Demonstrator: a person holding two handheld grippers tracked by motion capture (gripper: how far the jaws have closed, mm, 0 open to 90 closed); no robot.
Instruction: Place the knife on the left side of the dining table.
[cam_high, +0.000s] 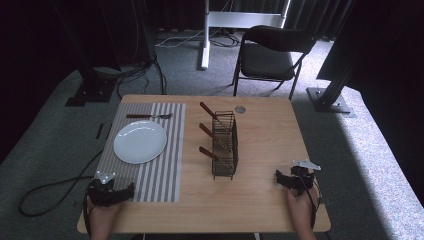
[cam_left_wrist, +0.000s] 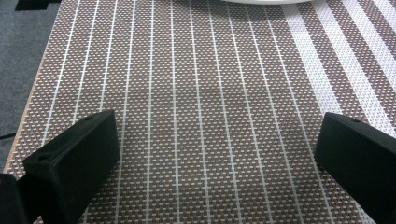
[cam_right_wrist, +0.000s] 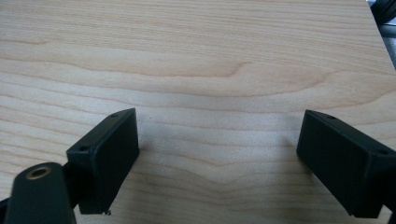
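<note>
A white plate (cam_high: 140, 142) lies on a striped placemat (cam_high: 165, 175) at the table's left. A fork with a wooden handle (cam_high: 149, 116) lies beyond the plate on the mat. A dark wire caddy (cam_high: 224, 145) stands mid-table with three wooden-handled utensils (cam_high: 206, 131) leaning out of it. My left gripper (cam_high: 129, 189) rests open at the mat's near-left corner, its jaws wide over the placemat (cam_left_wrist: 205, 116) weave, the plate's rim (cam_left_wrist: 266, 2) at the top edge. My right gripper (cam_high: 278, 176) sits open near the front right, jaws wide over the bare wooden table (cam_right_wrist: 210, 60).
A small round grey disc (cam_high: 240, 109) lies near the table's far edge. A black folding chair (cam_high: 270, 55) stands behind the table, with a white stand (cam_high: 206, 35) and dark frame posts around. Cables trail on the carpet at the left.
</note>
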